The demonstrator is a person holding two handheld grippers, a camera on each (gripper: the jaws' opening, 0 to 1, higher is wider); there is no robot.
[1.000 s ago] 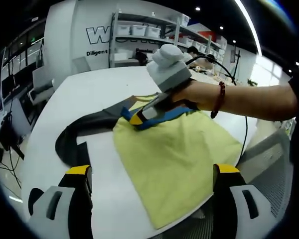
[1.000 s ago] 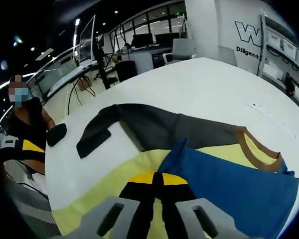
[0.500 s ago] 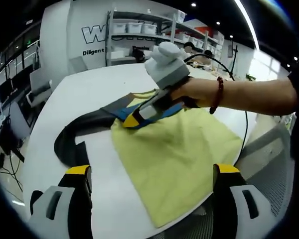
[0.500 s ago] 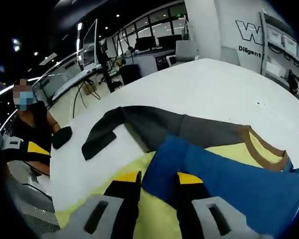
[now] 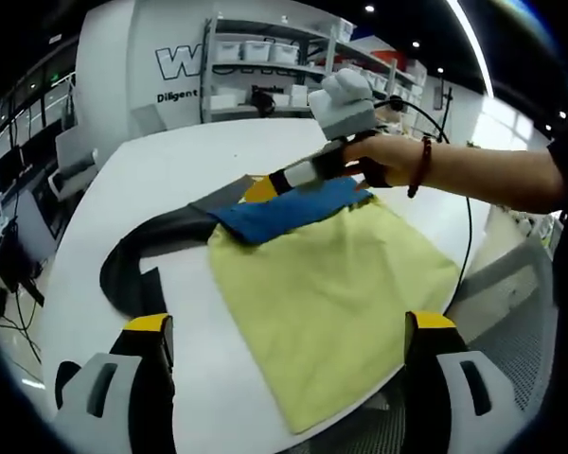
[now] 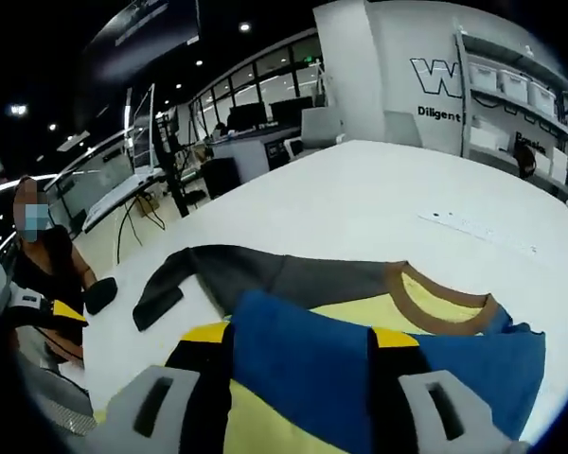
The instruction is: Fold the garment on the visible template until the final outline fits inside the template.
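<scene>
Behind your work you have a big white round-edged table [image 5: 170,165]. At 12 o'clock in the left gripper view a grey metal shelf rack [image 5: 265,66] carries white plastic storage boxes [image 5: 256,49], and at 10 o'clock a white wall [image 5: 123,66] shows large dark letters [image 5: 175,64]. In the right gripper view, dark office desks with monitors [image 6: 256,118] stand at 11 o'clock, a grey office chair [image 6: 320,125] at 12 o'clock, and small round ceiling lights [image 6: 244,27] above.

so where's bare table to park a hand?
Bare white table beyond the brown collar and grey sleeve; another strip beside the yellow body, near the left tongs. Crowded at the blue sleeve under the right tongs.
</scene>
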